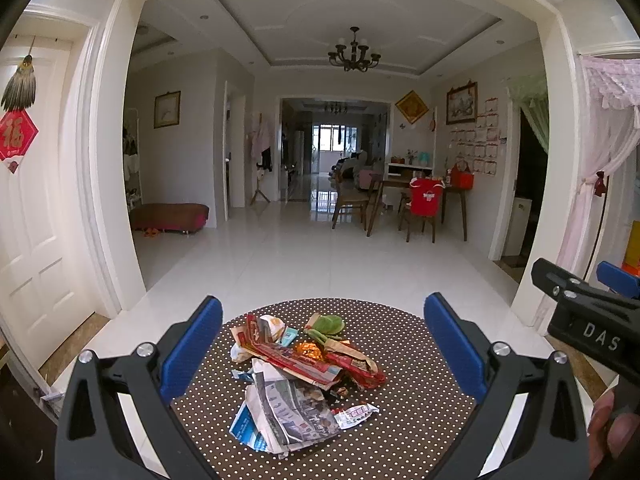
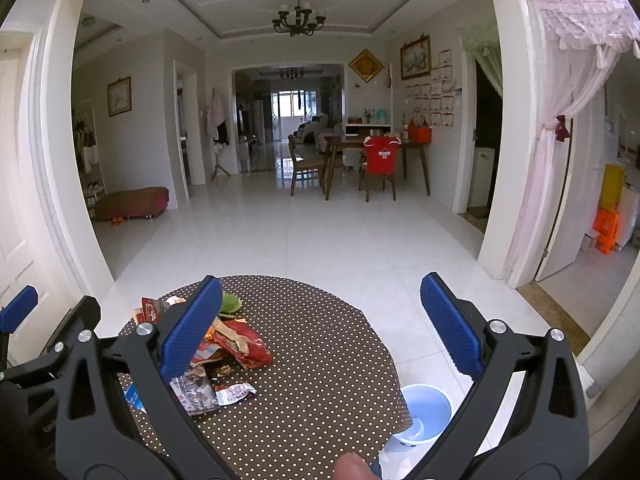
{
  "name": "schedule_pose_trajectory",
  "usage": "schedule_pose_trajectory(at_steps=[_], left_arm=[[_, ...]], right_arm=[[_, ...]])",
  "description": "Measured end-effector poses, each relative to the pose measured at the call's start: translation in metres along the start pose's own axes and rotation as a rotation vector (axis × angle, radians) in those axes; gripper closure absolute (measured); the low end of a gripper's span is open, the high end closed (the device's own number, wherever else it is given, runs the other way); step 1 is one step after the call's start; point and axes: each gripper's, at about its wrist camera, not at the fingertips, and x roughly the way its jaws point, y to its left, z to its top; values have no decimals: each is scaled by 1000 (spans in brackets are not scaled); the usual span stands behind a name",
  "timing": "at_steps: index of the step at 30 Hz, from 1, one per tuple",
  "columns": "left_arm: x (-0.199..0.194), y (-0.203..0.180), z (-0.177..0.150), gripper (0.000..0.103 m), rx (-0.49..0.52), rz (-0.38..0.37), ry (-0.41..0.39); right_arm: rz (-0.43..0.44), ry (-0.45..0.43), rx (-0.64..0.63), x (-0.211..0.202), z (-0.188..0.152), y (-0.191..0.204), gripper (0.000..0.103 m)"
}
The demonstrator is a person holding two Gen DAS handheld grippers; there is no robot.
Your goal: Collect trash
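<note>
My left gripper [image 1: 323,346] is spread wide, nothing between its blue pads [image 1: 192,350], hanging above the near edge of the round table [image 1: 400,420]. My right gripper [image 2: 320,326] is spread just as wide and empty too, over the same table but further right. Its black body and a blue tip also show at the right edge of the left view, with part of my hand [image 1: 612,436] below it. A fingertip [image 2: 354,466] pokes in at the bottom of the right view.

The table has a brown cloth with white dots. The trash pile [image 1: 304,364] lies on it, framed between my left pads; in the right view it sits left of centre, partly hidden behind my left-side pad. Nearest me in the pile: crumpled newspaper [image 1: 280,412] and a small white wrapper [image 1: 356,414] just beside it. Behind those, red snack bags [image 1: 344,362], touching and overlapping. At the far side of the pile, a green item [image 1: 328,325] and a whitish wad [image 1: 274,326].

On the floor right of the table stands a pale blue bin [image 2: 426,414], partly under the cloth's edge.

Further off: white tile floor [image 2: 320,232], a low red-brown bench [image 2: 132,202] at left, a wooden dining table [image 2: 376,148] with chairs, one draped in red cloth [image 2: 380,158]. A chandelier [image 2: 298,20] hangs from the ceiling.
</note>
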Motion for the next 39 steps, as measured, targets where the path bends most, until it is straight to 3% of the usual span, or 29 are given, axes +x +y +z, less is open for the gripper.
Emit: schedule_pose_trajectory(at_steps=[11, 21, 32, 35, 37, 38, 39], left_arm=[[26, 18, -9, 4, -37, 18, 49], [80, 62, -53, 4, -76, 87, 201], [132, 96, -93, 4, -102, 130, 336], [148, 102, -92, 4, -114, 135, 346], [163, 106, -87, 4, -117, 141, 351], [171, 108, -86, 4, -117, 145, 351], [179, 109, -84, 4, -116, 148, 348]], right_arm=[[42, 60, -26, 31, -2, 12, 6], [200, 265, -125, 124, -48, 62, 6], [270, 469, -194, 236, -107, 93, 6], [300, 500, -195, 257, -114, 98, 16], [334, 535, -187, 271, -120, 100, 38], [384, 552, -163, 276, -122, 100, 43], [405, 556, -155, 276, -121, 99, 57]])
